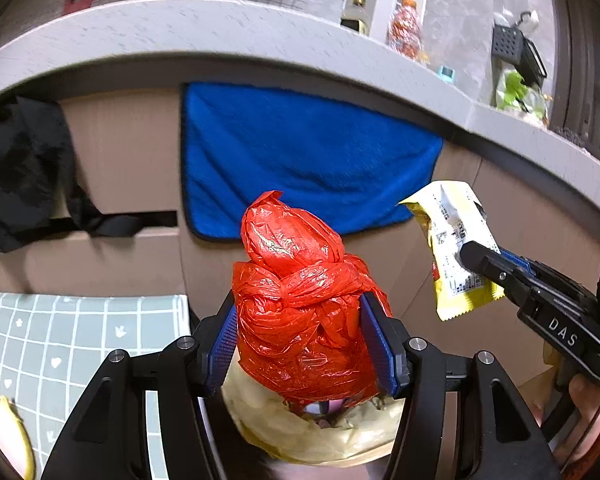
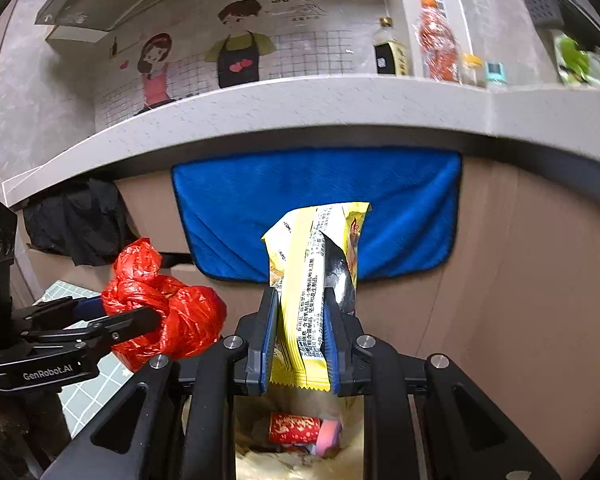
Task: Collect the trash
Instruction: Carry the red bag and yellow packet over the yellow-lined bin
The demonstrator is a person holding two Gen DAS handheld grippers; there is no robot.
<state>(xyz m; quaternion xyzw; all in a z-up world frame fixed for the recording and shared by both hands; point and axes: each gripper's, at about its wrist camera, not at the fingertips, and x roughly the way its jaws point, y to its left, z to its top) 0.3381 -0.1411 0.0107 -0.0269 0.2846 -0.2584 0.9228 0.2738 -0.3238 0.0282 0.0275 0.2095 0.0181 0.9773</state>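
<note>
Over a lined trash bin [image 2: 300, 460] below the tabletop [image 1: 220, 36], our left claw [image 1: 300, 344] pinches a knotted red bag [image 1: 300, 300] while our right claw [image 2: 300, 344] pinches an upright yellow wrapper [image 2: 312, 280], both directly above the bin's mouth.

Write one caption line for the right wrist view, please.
Right fingers hold a yellow snack wrapper above an open trash bag.
</note>
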